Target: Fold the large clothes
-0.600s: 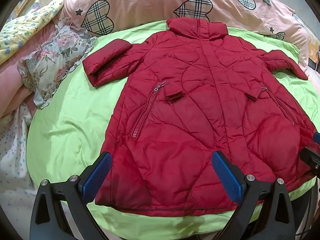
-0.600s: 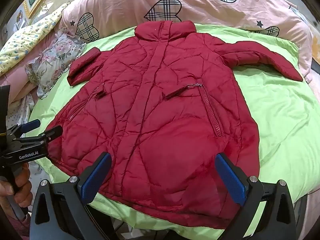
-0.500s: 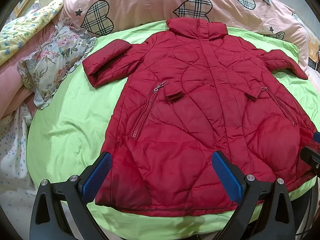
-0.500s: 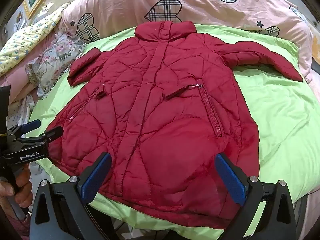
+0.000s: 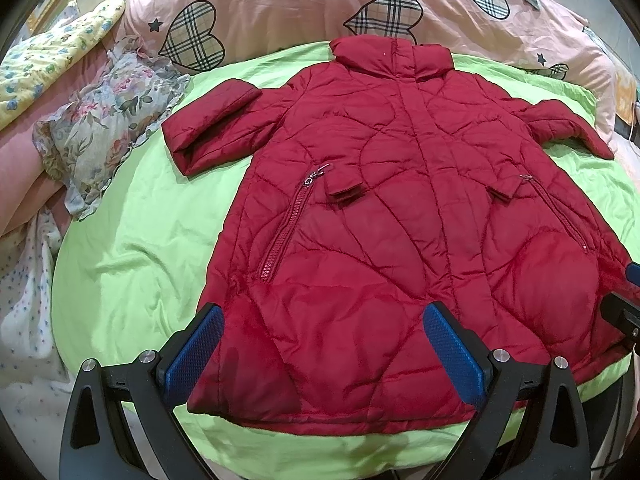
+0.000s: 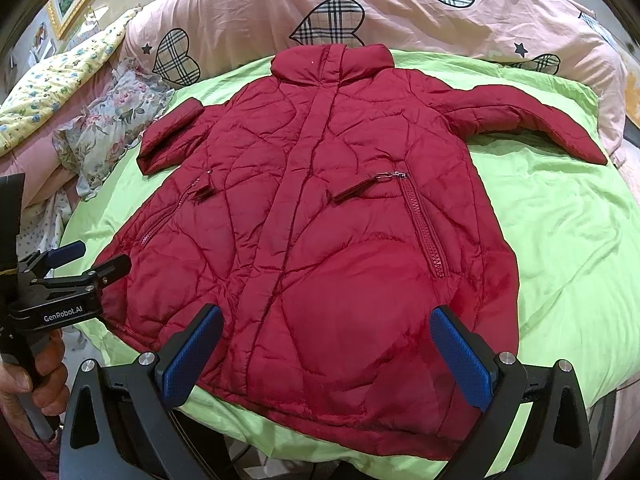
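Red quilted coat (image 5: 404,236) spread front-up on green sheet (image 5: 132,248), long axis running collar (far) to hem (near), hem just ahead of and below both claws. Left gripper (image 5: 320,354) over hem's left corner, right gripper (image 6: 326,354) over right half, about equally near, both jaws spread wide and holding nothing. Puffy, slick nylon with curved stitching, zip pockets, stubby sleeves splayed sideways (likely slippery, springy when folded)

Bed: we see a lime-green sheet (image 5: 132,248) spread mid-frame.
On it: our red quilted coat (image 5: 400,240), flat, front up, collar toward the top.
Upper left: floral cloth (image 5: 108,132) at the sheet's edge.
Top: pink heart-print quilt (image 5: 280,8).
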A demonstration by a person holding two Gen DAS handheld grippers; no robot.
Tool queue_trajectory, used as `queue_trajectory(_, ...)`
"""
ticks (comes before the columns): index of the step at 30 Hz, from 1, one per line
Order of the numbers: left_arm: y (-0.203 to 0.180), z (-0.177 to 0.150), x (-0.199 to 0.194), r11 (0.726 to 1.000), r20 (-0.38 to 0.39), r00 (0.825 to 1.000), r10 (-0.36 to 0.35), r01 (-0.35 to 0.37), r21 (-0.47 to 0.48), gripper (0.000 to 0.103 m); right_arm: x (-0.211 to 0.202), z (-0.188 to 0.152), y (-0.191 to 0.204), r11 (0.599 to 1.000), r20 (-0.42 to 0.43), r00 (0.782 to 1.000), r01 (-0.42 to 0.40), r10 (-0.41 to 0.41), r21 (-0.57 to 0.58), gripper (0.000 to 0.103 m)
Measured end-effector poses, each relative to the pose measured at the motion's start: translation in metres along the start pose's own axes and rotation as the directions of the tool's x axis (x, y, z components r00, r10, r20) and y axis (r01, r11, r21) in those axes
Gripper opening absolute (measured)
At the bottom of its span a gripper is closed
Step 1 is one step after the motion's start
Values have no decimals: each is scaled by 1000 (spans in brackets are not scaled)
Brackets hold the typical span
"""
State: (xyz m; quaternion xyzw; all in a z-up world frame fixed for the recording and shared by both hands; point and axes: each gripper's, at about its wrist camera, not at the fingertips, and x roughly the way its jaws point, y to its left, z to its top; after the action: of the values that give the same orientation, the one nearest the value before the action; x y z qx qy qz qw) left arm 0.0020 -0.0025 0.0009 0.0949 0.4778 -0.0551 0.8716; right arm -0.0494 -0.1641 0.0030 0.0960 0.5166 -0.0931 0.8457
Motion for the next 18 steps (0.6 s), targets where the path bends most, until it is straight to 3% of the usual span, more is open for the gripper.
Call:
queue_trajectory(9,-2,1,4,1000,18,1000,-1,1,-3,101,-2,4,4,1000,-5,1000,-10,10,4,103)
queue_trajectory(14,-2,2,5,1000,30,1000,0,0,-2,101,2,1,-2,1000,0,1000,18,-18,-19,103)
queue_trajectory(18,-3,2,9,1000,-5,1000,-17,17,0,101,4,2,0,996,10,998,70,-69,-53,103)
